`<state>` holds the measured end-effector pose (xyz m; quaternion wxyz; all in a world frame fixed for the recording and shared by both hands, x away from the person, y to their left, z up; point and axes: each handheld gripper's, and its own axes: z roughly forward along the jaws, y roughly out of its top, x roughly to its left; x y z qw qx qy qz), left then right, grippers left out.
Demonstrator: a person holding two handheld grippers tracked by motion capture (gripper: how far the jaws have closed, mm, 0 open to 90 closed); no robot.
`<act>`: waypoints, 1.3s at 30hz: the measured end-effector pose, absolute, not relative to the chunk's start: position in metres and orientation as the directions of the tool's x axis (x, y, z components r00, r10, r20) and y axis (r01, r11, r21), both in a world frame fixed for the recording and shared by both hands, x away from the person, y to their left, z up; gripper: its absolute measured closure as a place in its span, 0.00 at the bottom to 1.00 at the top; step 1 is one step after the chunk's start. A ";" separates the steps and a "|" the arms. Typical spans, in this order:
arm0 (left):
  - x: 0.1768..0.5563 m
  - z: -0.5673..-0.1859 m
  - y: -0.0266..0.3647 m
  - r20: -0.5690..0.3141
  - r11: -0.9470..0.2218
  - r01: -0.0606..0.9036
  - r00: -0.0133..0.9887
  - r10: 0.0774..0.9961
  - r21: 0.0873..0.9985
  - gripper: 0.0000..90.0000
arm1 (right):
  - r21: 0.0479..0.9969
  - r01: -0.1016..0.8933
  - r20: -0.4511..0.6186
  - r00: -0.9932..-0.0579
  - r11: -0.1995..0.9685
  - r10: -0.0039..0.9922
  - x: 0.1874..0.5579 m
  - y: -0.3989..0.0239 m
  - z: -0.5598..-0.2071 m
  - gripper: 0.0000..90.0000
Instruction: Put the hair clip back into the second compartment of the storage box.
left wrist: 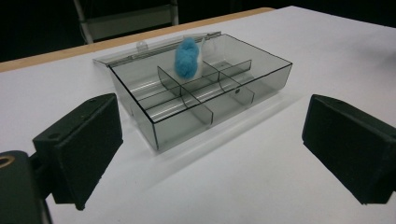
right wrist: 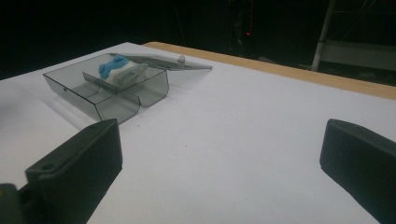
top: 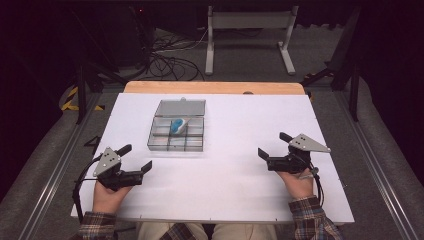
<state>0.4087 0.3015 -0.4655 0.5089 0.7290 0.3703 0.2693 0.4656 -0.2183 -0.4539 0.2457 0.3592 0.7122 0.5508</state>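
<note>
High view: compartment box (top: 176, 143) at bench (top: 240, 190) 11 o'clock; blue pom-pom (top: 176, 125) inside, likely light, soft; pinch its middle. Left gripper (top: 136, 157), right gripper (top: 272, 145): both spread, empty.

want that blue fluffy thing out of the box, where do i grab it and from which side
Grip the blue pom-pom by its upper half, coming straight down from above: it pokes over the clear box's dividers, which block its sides. The left gripper, jaws open, is nearer.
</note>
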 end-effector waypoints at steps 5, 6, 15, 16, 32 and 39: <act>0.409 -0.466 0.302 0.015 -0.205 0.265 0.579 0.815 0.942 0.06 | 0.961 0.241 0.044 -0.618 0.136 0.785 0.463 -0.224 -0.455 0.00; 0.409 -0.466 0.302 0.015 -0.205 0.265 0.579 0.815 0.942 0.06 | 0.961 0.241 0.044 -0.617 0.136 0.785 0.463 -0.225 -0.455 0.00; 0.409 -0.466 0.302 0.014 -0.205 0.265 0.581 0.814 0.942 0.06 | 0.959 0.250 0.050 -0.610 0.133 0.790 0.456 -0.234 -0.460 0.00; 0.409 -0.466 0.302 0.012 -0.202 0.264 0.583 0.812 0.943 0.06 | 0.958 0.253 0.052 -0.610 0.132 0.791 0.456 -0.235 -0.460 0.00; 0.408 -0.466 0.303 0.002 -0.195 0.268 0.583 0.813 0.943 0.06 | 0.959 0.255 0.056 -0.590 0.121 0.805 0.447 -0.249 -0.465 0.00; 0.408 -0.466 0.303 0.003 -0.195 0.268 0.582 0.813 0.944 0.06 | 0.962 0.254 0.068 -0.586 0.104 0.808 0.445 -0.255 -0.466 0.00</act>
